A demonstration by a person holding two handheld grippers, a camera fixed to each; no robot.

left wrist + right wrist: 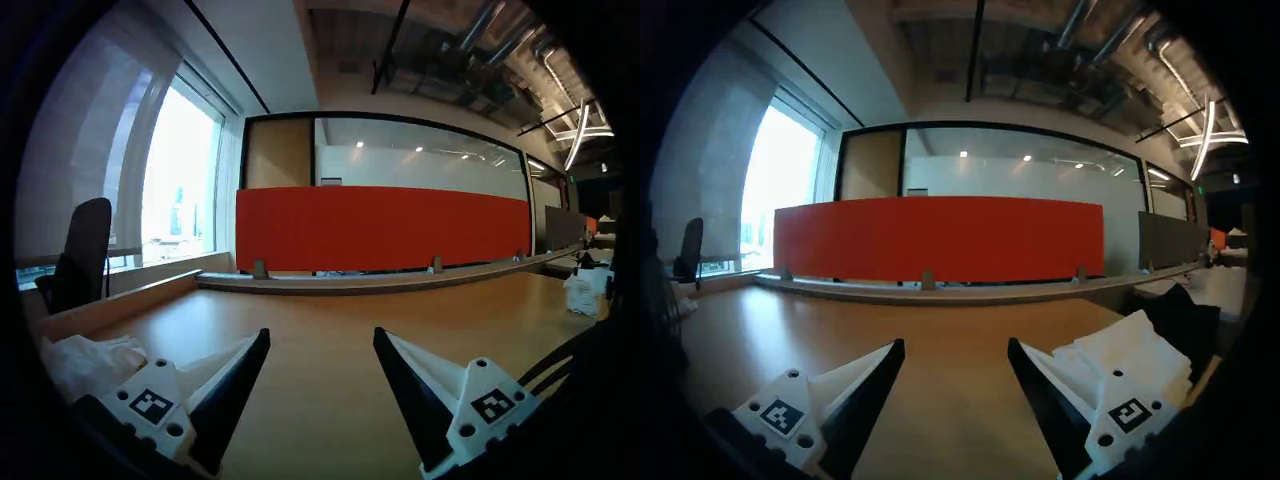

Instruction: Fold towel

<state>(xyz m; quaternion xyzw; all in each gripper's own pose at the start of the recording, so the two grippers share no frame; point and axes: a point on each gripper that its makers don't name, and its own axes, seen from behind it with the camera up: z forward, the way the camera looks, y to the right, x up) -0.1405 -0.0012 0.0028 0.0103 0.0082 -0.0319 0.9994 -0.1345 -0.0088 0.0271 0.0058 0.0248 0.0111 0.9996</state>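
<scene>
- Wood desk (336, 384) ran fwd of both tongs; red partition (384, 228) stood beyond.
- Left tongs (321, 334): spread wide, nothing between; crumpled white cloth (84, 364) lay just left of them.
- Right tongs (954, 344): wide, empty; folded white towels (1132, 344) stacked just right of them.
- Est.: some already folded; crumpled one prob. left to do, not yet gripped.

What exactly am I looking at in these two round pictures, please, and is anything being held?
A person carries a two-fingered tool in each hand, each with a fisheye camera looking along its fingers. The left gripper view shows the left hand-held gripper, open and empty, over a wooden desk, crumpled white material at its left. The right gripper view shows the right hand-held gripper, also open and empty, folded white towels at its right. A red partition backs the desk.
</scene>
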